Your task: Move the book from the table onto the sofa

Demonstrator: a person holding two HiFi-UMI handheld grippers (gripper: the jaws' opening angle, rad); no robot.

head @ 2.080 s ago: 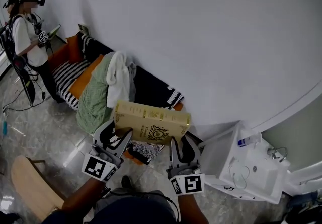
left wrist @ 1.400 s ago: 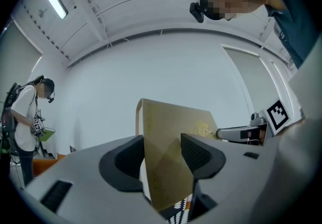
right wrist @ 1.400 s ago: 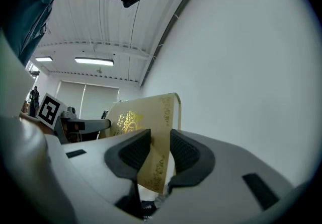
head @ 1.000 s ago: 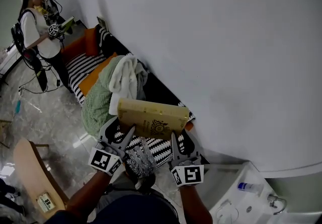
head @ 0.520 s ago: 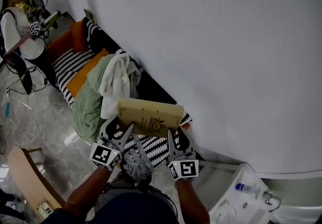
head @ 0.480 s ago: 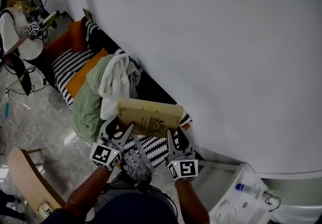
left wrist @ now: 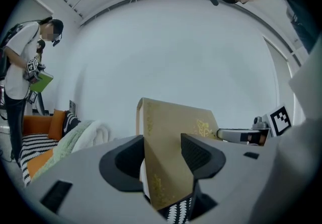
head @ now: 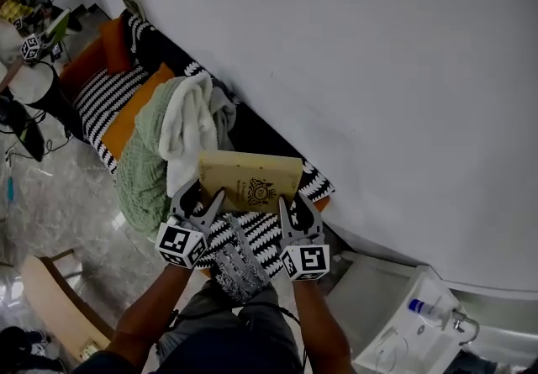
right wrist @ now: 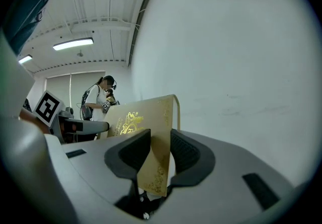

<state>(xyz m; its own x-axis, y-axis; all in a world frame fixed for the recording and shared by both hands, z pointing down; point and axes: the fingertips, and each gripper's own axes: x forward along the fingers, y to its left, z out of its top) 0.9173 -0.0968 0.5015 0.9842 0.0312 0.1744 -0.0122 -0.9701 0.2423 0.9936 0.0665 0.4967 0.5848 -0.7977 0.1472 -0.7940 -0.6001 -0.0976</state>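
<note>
We are lowering the book (head: 250,181), clamped by the left gripper (head: 200,198) and right gripper (head: 297,206), closer over the striped seat (head: 269,231) of the sofa (head: 256,141); the standing person (head: 34,82) is sliding toward the picture's corner.

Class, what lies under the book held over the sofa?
Under the book, black-and-white striped sofa fabric shows, with a green blanket beside it. The patch directly beneath the book is covered.

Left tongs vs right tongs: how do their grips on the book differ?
Left tongs grip the book's lower left corner; right tongs grip its lower right corner. In the head view the left tongs slant inward toward the book, while the right tongs point nearly straight at it. Shared: both are shut on the book, holding it over the sofa.
</note>
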